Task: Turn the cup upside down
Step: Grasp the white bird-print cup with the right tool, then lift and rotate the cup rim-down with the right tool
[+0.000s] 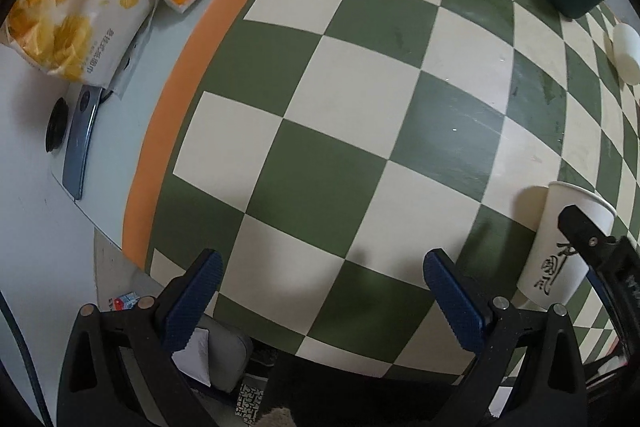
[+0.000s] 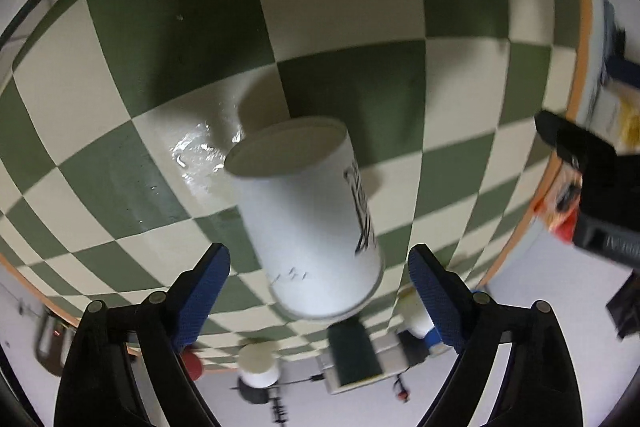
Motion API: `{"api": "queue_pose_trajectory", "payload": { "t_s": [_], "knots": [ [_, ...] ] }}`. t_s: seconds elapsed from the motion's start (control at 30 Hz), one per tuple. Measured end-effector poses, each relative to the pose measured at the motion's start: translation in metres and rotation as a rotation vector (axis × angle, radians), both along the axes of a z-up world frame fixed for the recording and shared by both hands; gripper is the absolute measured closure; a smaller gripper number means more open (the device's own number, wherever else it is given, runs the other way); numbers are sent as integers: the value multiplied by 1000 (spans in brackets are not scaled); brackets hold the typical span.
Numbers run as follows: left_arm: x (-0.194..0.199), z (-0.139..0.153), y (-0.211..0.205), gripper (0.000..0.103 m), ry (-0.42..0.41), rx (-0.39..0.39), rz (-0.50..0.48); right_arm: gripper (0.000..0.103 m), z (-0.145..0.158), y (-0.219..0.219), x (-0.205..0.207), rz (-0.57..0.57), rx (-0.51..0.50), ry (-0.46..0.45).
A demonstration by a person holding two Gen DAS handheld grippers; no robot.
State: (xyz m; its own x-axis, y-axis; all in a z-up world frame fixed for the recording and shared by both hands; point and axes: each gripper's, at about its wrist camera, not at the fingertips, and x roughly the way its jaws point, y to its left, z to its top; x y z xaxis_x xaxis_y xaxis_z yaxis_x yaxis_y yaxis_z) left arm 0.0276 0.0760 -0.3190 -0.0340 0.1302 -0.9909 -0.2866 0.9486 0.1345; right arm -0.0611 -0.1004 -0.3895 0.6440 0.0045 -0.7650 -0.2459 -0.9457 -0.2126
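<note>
Paper cup (image 2: 308, 219) inverted, light, crushable; take mid-wall, gently. Right tongs (image 2: 320, 259) spread around it; left tongs (image 1: 322, 267) spread, idle.

Both wrist cameras look down along their fingers at the checkered tablecloth (image 1: 340, 99), the right one nearer. Both views share the printed paper cup (image 2: 308, 219).
</note>
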Motion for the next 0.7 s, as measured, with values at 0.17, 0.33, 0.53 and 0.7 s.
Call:
{"api": "queue_pose_trajectory", "payload": {
  "t_s": [0.17, 0.33, 0.53, 0.7],
  "knots": [
    [3, -2, 4, 0, 5, 3, 10, 21, -15, -2, 12, 7, -43, 24],
    [12, 1, 0, 0, 3, 15, -4, 34, -23, 6, 17, -38, -51, 44],
    [24, 5, -7, 0, -2, 27, -29, 35, -18, 21, 26, -201, -9, 89],
    [35, 11, -14, 0, -15, 31, -63, 36, -8, 33, 45, -418, 77, 113]
  ]
}}
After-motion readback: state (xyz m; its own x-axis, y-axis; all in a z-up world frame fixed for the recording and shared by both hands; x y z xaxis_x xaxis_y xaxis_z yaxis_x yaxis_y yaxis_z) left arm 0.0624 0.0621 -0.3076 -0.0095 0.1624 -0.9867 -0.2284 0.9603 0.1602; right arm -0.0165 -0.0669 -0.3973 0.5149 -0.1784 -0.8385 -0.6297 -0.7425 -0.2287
